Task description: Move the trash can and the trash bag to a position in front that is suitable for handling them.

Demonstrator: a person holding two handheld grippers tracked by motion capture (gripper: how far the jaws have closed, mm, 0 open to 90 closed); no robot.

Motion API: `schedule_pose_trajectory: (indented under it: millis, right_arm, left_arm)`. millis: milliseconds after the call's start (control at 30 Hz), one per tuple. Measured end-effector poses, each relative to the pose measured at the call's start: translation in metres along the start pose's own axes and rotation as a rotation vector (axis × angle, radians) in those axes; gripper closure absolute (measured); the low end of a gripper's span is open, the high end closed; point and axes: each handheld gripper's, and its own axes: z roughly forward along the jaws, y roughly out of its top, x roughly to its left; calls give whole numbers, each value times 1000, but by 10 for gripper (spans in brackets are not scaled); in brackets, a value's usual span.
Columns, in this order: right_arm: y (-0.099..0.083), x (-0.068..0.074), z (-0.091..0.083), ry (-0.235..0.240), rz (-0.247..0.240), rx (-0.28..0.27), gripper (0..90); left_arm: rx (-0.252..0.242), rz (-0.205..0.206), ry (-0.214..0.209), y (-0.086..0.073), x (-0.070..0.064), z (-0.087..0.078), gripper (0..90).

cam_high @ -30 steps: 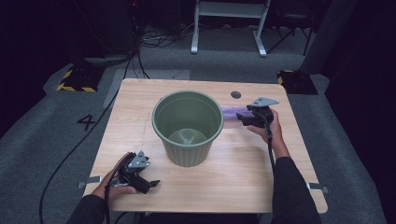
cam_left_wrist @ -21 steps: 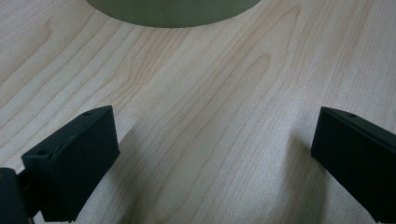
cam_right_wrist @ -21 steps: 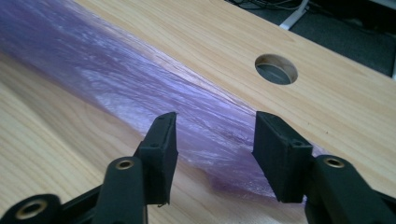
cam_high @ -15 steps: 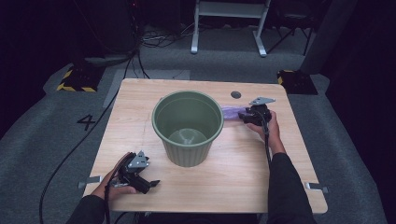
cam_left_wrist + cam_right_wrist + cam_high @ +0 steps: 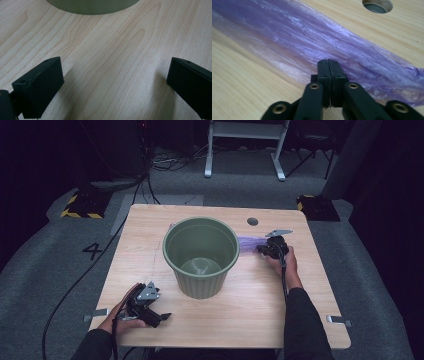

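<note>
Right gripper [image 5: 261, 249] pinching a purple plastic bag [image 5: 248, 243] beside a green bin [image 5: 201, 255] on the desk [image 5: 250, 305].

The bag lies flat on the far right part of the desk, stretching from the bin's right side toward the right gripper; in the right gripper view the jaws are pressed together on the bag's [image 5: 317, 47] near edge, a round hole [image 5: 377, 5] in the desktop beyond it. The left gripper [image 5: 162, 316] rests at the near left corner, jaws spread wide over bare wood, grasping nothing.
</note>
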Motion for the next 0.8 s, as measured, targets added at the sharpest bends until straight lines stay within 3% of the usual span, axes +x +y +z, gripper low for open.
schedule_pose_trajectory:
  millis: [167, 367, 600, 767, 800]
  right_arm:
    - [-9, 7, -8, 31, -12, -16, 900]
    - [-21, 29, -33, 68, -78, -34, 900]
    - [-31, 44, -52, 101, -91, -59, 882]
    - [-45, 73, -69, 161, -127, -63, 834]
    - [-45, 73, -69, 161, -127, -63, 834]
  left_arm:
    - [0, 0, 0, 0, 0, 0, 5]
    - [0, 0, -1, 0, 0, 0, 5]
    - [0, 0, -2, 0, 0, 0, 5]
    - [0, 1, -2, 0, 0, 0, 5]
    - [0, 1, -2, 0, 0, 0, 5]
